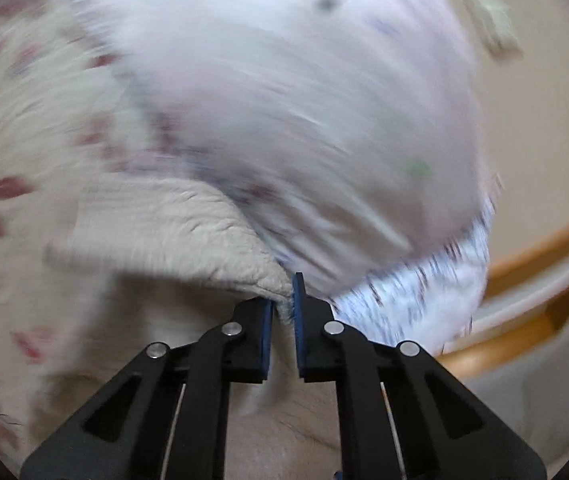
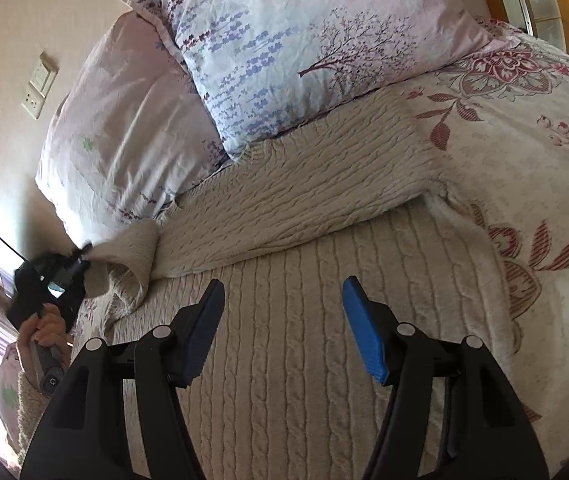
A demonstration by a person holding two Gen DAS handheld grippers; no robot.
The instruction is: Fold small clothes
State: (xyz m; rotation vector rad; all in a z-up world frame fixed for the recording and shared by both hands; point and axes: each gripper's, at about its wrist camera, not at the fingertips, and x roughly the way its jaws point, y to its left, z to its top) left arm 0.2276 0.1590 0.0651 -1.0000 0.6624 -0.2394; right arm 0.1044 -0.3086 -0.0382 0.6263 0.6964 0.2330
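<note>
On the bed (image 2: 544, 152), over a floral bedspread, a cream cable-knit sweater (image 2: 284, 320) lies spread flat, its body filling the lower middle of the right wrist view and one sleeve (image 2: 292, 196) folded across it just below two pale lilac pillows (image 2: 284, 40). The right hand-held gripper (image 2: 280, 332) hovers above the sweater's body with its jaws standing apart and nothing between them. At the far left of that view, the left hand-held gripper (image 2: 84, 258), gripped by a person's hand (image 2: 44, 330), is clenched on the sleeve's cuff (image 2: 132, 252), which is lifted and curled. The left wrist view, heavily blurred, shows the left hand-held gripper's blue pads nipping a cream knit edge, with a pillow close behind. A wall switch plate (image 2: 40, 84) sits beyond the pillows.
</note>
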